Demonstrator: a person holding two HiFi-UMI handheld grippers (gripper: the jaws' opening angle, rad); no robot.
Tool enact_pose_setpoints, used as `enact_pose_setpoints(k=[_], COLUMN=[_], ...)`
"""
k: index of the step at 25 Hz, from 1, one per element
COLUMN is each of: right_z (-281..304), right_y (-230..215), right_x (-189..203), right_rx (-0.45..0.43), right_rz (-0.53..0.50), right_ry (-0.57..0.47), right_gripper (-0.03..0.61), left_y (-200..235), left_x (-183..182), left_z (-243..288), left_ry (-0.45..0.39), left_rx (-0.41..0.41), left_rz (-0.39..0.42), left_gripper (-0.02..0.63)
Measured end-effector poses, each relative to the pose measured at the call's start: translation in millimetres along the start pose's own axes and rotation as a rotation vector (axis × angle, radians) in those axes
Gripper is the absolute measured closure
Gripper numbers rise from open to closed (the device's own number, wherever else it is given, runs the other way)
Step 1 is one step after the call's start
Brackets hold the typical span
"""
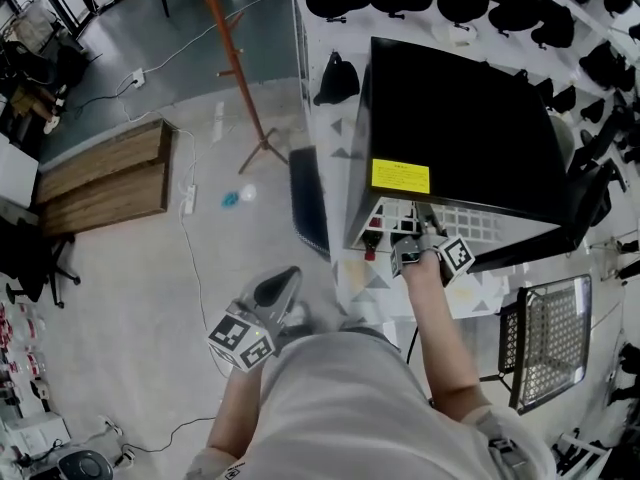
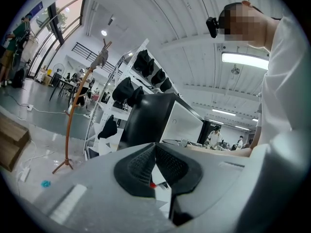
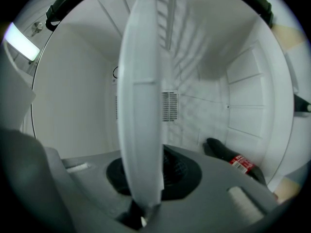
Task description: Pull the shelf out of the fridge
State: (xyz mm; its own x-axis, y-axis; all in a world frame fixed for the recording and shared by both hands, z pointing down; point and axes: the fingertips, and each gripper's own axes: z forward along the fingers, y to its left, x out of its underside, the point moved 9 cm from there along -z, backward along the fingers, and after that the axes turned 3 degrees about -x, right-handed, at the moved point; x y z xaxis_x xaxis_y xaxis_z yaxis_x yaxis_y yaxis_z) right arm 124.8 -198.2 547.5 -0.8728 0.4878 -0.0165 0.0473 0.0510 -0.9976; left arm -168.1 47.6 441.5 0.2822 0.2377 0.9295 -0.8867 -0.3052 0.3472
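1. You have a wooden coat stand (image 1: 234,68) on the grey floor.
2. Left of that stand you see a low wooden bench (image 1: 105,178).
3. A white power strip (image 1: 189,196) lies between the bench and the stand.
4. A small blue object (image 1: 231,198) sits near the stand's foot.
5. Well to the stand's right is a black wire basket (image 1: 548,338).
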Motion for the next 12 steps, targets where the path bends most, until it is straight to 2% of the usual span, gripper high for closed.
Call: enact_pose_setpoints(k=[12], right_z=[-29], right_y=[2], right_x=[9], right_rx=[0.004], right_rz=[0.001], right_ry=[-0.001], right_gripper=[0.532], left_y=[-1], left_x=[4], left_z=[13], left_ry=[0.039], left_rx=[0.081], left_rz=[-0.006], left_gripper=[0.606])
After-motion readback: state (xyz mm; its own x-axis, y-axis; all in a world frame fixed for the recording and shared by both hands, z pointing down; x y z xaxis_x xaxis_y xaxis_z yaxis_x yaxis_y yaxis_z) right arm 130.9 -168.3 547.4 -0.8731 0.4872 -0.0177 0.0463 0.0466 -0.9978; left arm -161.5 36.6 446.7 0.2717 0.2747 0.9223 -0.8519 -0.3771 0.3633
